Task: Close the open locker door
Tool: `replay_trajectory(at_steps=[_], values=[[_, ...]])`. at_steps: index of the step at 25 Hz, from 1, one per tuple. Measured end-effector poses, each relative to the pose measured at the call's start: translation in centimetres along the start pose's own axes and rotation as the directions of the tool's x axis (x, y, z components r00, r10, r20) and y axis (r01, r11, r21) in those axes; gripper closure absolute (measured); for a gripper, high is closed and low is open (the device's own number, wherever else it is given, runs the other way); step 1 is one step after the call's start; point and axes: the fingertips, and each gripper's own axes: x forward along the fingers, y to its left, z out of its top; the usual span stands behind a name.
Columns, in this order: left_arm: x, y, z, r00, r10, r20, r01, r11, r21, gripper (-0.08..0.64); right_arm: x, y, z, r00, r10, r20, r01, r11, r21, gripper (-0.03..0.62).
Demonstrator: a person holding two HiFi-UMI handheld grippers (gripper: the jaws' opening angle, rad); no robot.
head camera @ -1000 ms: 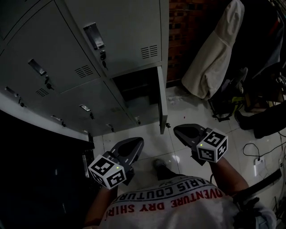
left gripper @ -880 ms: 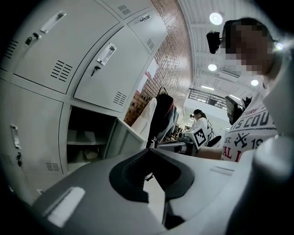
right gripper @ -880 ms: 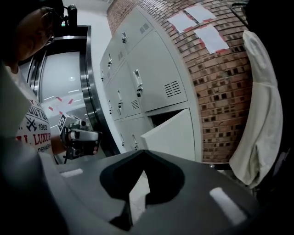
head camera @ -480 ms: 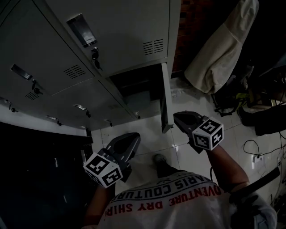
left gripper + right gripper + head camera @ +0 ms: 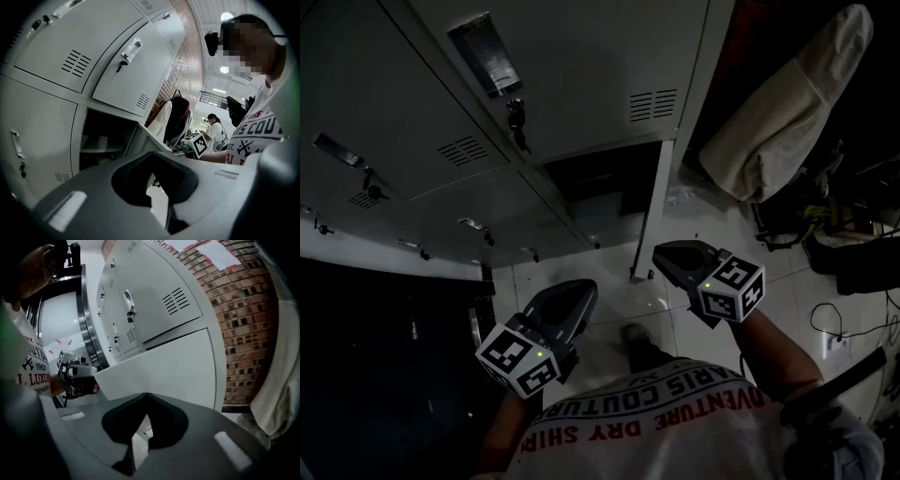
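A bank of grey lockers [image 5: 572,84] fills the upper left of the head view. The bottom locker's door [image 5: 652,211] stands open, seen edge-on beside the dark compartment [image 5: 595,183]. My right gripper [image 5: 673,257] hovers just below and right of the door's lower corner, shut and holding nothing. The left gripper [image 5: 572,302] hangs lower over the tiled floor, also shut and holding nothing. In the right gripper view the door's white face [image 5: 164,366] rises straight behind the right gripper [image 5: 146,395]. In the left gripper view, shelves in the open compartment [image 5: 101,140] lie beyond the left gripper [image 5: 151,154].
A pale garment [image 5: 797,122] drapes over a chair at the right, with bags and cables [image 5: 825,225] on the floor by it. Red brick wall [image 5: 248,333] adjoins the lockers. A dark strip [image 5: 384,375] lies at the left. My shoe [image 5: 637,345] is below.
The right gripper has drifted left and up towards the door's lower corner. The head view has swung, so the door looks more edge-on. The left gripper has hardly moved.
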Motion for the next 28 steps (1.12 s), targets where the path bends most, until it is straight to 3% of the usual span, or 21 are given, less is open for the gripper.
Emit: replay_trajectory(at_steps=[8,12,18,24,28], values=[[-0.8,2.5,-0.5,1.000,0.031,-0.002,-0.031,0.999,-0.029,0.555,6.3,0.0,2.4,0.997,0.080,0.003,-0.080,0.997,0.010,0.595],[-0.8,3.5,-0.3,0.999,0.034,0.002,-0.034,0.999,-0.033,0.555,8.7,-1.0,3.6,0.997,0.081,0.001,-0.081,0.997,0.008,0.595],[-1.4,4.2,0.2,0.999,0.044,0.024,-0.043,0.998,-0.038,0.555,11.7,-2.7,5.7,0.999,0.035,-0.014,-0.036,0.998,-0.051,0.595],[-2.0,4.6,0.3,0.998,0.052,0.033,-0.050,0.998,-0.049,0.555,12.6,-5.9,7.7,0.997,-0.068,0.044,0.067,0.998,0.021,0.595],[-2.3,5.0,-0.2,0.998,0.060,0.027,-0.059,0.997,-0.050,0.555,13.0,-7.3,8.8,0.993,-0.103,0.053,0.103,0.995,0.000,0.595]])
